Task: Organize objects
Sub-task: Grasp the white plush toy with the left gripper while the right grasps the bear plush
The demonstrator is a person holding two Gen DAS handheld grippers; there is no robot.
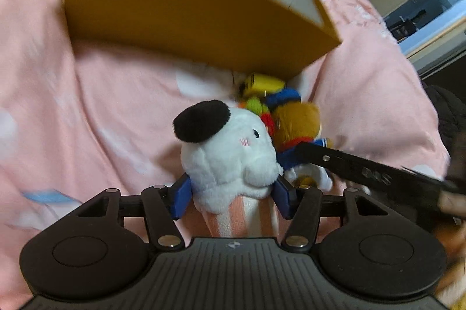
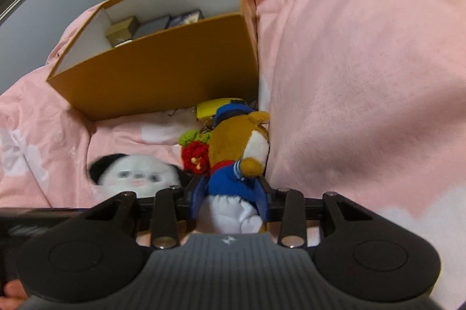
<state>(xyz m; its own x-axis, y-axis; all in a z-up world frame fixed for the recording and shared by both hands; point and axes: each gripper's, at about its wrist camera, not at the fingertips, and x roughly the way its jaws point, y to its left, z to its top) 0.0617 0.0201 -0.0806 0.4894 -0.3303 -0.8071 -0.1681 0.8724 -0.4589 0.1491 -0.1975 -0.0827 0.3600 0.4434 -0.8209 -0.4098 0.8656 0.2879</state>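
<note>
A: What is the left claw (image 1: pixel 231 197) doing?
B: Its blue pads press both sides of a white plush dog (image 1: pixel 230 155) with black ears; the toy's lower body drops behind the claw's housing, out of sight. Ahead and above sits the mustard cardboard box (image 1: pixel 186 27), blurred, its contents hard to read from here.

A: And to the right of that claw?
B: The right claw (image 2: pixel 230 200) grips a brown plush bear in a blue sailor suit (image 2: pixel 237 164) at the waist; its feet are cut off by the housing. Just left of the pads lies a red and green crocheted flower (image 2: pixel 196 151), touching the bear. Beyond the bear's cap, a yellow object (image 2: pixel 208 107) is mostly hidden. The box ahead holds small boxes (image 2: pixel 122 28), partly masked by its near wall. To the right rises a fold of the pink duvet (image 2: pixel 364 82).
</note>
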